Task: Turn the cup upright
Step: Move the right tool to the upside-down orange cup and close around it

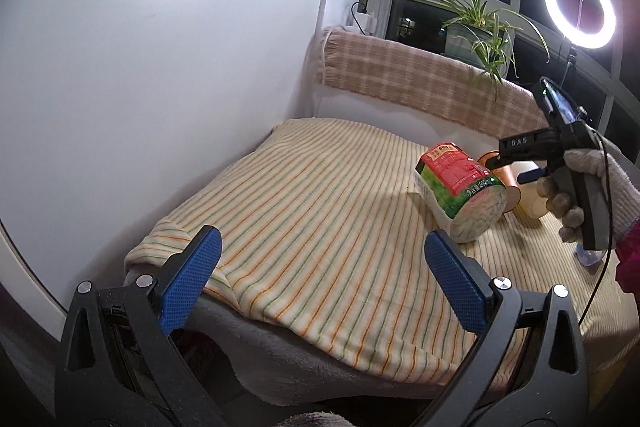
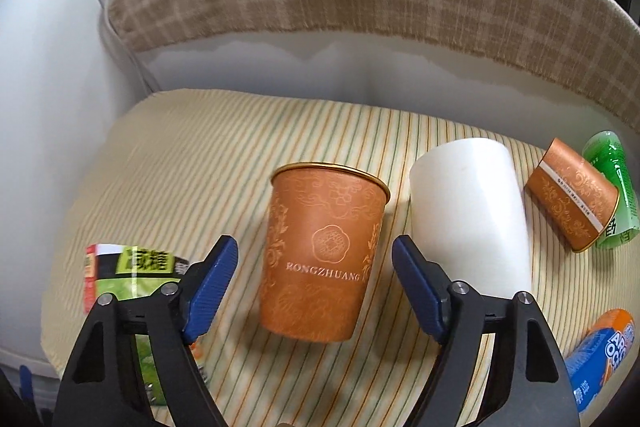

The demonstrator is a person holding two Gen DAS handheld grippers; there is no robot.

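Left wrist view: the left gripper fills the bottom of the frame, its black plastic arms spread wide and its blue, cross-hatched pads holding nothing. Under it lies a soft cloth with thin green and orange stripes on cream, rumpled at its lower left corner. Right of centre a cylindrical tub lies on its side, wrapped in glossy red and green print. Behind it only a sliver of the cup shows, coppery orange, mostly hidden by the tub and by the right gripper. That gripper is held in a gloved hand at the right edge; its fingers are seen side-on and partly covered. A plaid woven cover, a leafy plant and a glowing ring light occupy the upper right.

Right wrist view: the cup stands in the middle of the frame, open rim up, slightly tilted, between the blue pads of the right gripper. The pads stand well apart with a visible gap on each side, gripping nothing. The cup is tapered paper, matte orange with pale scrollwork, a round emblem, the word RONGZHUANG and a gold rim. Whether its base rests on the cloth cannot be told. Just right of it is a smooth white cup, narrow end uppermost. A second orange cup lies on its side at the right, against a green packet. A blue and orange pack is cut off at the lower right; the tub at lower left is blurred and partly behind the gripper.
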